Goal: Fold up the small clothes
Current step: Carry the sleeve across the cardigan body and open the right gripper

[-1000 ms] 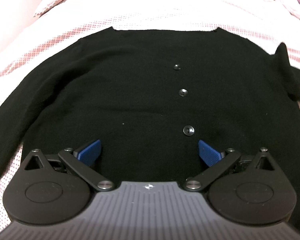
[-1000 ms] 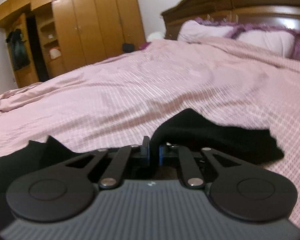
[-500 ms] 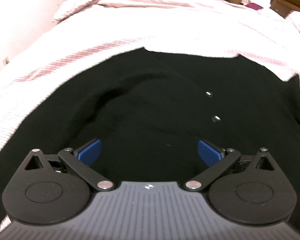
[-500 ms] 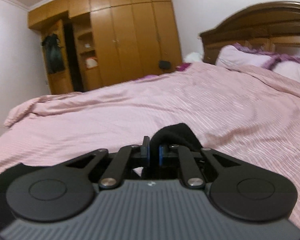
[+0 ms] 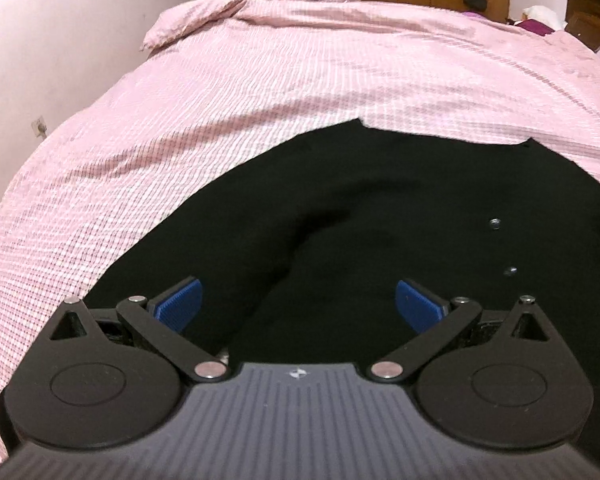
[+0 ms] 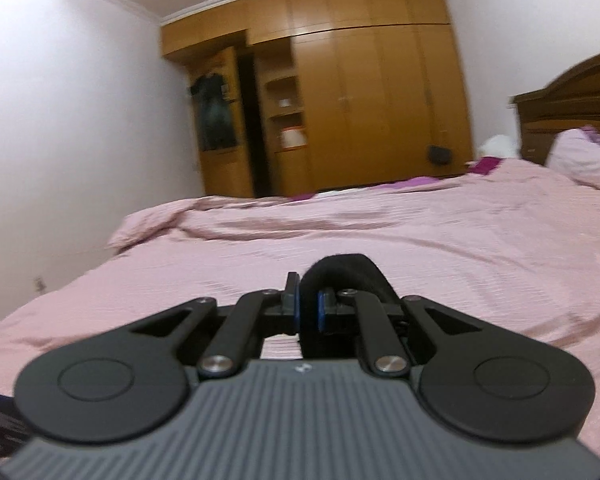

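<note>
While my right gripper [image 6: 308, 312] is pinching a lifted sleeve [image 6: 348, 276] | left gripper [image 5: 298, 306] is hovering spread-jawed over the black cardigan [image 5: 360, 220] lying on the bed [image 5: 260, 92] | folding is barely beginning

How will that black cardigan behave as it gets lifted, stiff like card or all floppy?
Probably floppy: the fold of black cardigan pinched in the right gripper curls over limply. On the pink bedspread its body shows soft creases, so it likely drapes and sags. It looks like thin knit, so probably light, and unlikely to slip.
</note>
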{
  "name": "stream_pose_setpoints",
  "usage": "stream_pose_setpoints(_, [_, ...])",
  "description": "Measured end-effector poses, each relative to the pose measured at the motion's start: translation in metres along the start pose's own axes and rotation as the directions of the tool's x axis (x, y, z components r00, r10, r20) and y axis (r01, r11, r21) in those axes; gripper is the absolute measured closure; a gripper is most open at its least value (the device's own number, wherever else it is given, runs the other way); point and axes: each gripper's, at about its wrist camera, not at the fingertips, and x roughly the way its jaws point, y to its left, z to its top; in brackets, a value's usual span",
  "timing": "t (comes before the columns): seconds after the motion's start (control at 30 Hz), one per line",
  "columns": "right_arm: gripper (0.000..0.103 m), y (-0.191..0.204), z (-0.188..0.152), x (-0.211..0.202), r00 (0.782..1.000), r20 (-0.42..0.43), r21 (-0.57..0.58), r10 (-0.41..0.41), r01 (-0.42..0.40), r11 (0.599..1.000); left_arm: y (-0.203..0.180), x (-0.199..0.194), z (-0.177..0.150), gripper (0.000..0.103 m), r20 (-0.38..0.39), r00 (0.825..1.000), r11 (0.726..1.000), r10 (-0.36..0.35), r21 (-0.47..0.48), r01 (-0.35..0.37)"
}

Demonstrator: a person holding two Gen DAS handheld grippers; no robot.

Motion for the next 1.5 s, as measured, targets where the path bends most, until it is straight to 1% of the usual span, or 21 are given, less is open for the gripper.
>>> stream_pose_setpoints(0.1, [0.092, 0.033, -0.007, 0.012, 0.997, -0.033, -0.022, 0.065, -0.065, 0.998, 0.015, 0.011, -0.002, 0.000, -0.031, 0.999, 0.999, -0.008, -0.046, 0.006])
stream_pose_setpoints(0.17, [0.092, 0.052, -0.019, 0.022, 0.992, -0.070, -0.034, 0.100, -0.103, 0.994, 0.025, 0.017, -0.004, 0.000, -0.046, 0.999, 0.997, -0.010, -0.076, 0.006])
stream_pose_setpoints(0.3, [0.092, 0.083, -0.049, 0.046, 0.972, -0.177, -0.045, 0.155, -0.165, 0.985, 0.038, 0.030, -0.009, 0.000, -0.068, 0.998, 0.995, -0.001, -0.098, -0.006])
stream_pose_setpoints(0.37, [0.092, 0.096, -0.067, 0.055, 0.957, -0.235, -0.046, 0.172, -0.187, 0.981, 0.044, 0.036, -0.011, 0.000, -0.077, 0.997, 0.994, 0.003, -0.110, -0.012])
stream_pose_setpoints(0.5, [0.092, 0.114, -0.102, 0.071, 0.915, -0.349, -0.029, 0.202, -0.226, 0.974, 0.054, 0.046, -0.016, 0.000, -0.101, 0.995, 0.991, 0.019, -0.128, -0.032])
stream_pose_setpoints(0.6, [0.090, 0.126, -0.122, 0.077, 0.884, -0.414, -0.016, 0.219, -0.248, 0.969, 0.059, 0.052, -0.018, 0.000, -0.108, 0.994, 0.991, 0.029, -0.129, -0.043])
stream_pose_setpoints(0.7, [0.089, 0.129, -0.137, 0.078, 0.864, -0.457, 0.001, 0.212, -0.238, 0.971, 0.060, 0.051, -0.018, 0.000, -0.100, 0.994, 0.991, 0.035, -0.124, -0.047])
stream_pose_setpoints(0.73, [0.086, 0.128, -0.140, 0.077, 0.863, -0.458, 0.006, 0.213, -0.237, 0.971, 0.060, 0.050, -0.017, 0.000, -0.099, 0.995, 0.991, 0.033, -0.125, -0.046])
stream_pose_setpoints(0.8, [0.079, 0.126, -0.137, 0.071, 0.861, -0.458, 0.015, 0.221, -0.241, 0.970, 0.058, 0.050, -0.015, 0.000, -0.098, 0.995, 0.991, 0.030, -0.126, -0.042])
stream_pose_setpoints(0.87, [0.059, 0.123, -0.135, 0.067, 0.857, -0.460, 0.026, 0.234, -0.251, 0.968, 0.056, 0.046, -0.014, 0.000, -0.093, 0.995, 0.992, 0.021, -0.125, -0.032])
stream_pose_setpoints(0.93, [0.053, 0.119, -0.132, 0.054, 0.859, -0.450, 0.034, 0.245, -0.258, 0.966, 0.052, 0.041, -0.013, 0.000, -0.085, 0.996, 0.993, 0.010, -0.120, -0.021])
stream_pose_setpoints(1.03, [0.053, 0.112, -0.126, 0.037, 0.861, -0.442, 0.038, 0.251, -0.262, 0.964, 0.043, 0.032, -0.010, 0.000, -0.069, 0.998, 0.994, -0.007, -0.107, 0.000])
stream_pose_setpoints(1.13, [0.053, 0.098, -0.120, 0.017, 0.868, -0.433, 0.050, 0.244, -0.247, 0.968, 0.032, 0.023, -0.007, 0.000, -0.051, 0.998, 0.995, -0.037, -0.091, 0.032])
stream_pose_setpoints(1.23, [0.053, 0.079, -0.114, 0.003, 0.880, -0.421, 0.057, 0.219, -0.215, 0.975, 0.015, 0.014, -0.001, 0.000, -0.030, 0.997, 0.996, -0.072, -0.062, 0.070])
stream_pose_setpoints(1.4, [0.053, 0.038, -0.107, -0.014, 0.914, -0.393, 0.058, 0.103, -0.087, 0.994, -0.023, 0.003, 0.009, 0.000, 0.001, 0.992, 0.991, -0.130, 0.018, 0.130])
stream_pose_setpoints(1.5, [0.053, 0.011, -0.105, -0.016, 0.924, -0.382, 0.076, 0.030, -0.001, 0.997, -0.049, 0.000, 0.014, 0.000, 0.008, 0.987, 0.984, -0.163, 0.067, 0.162])
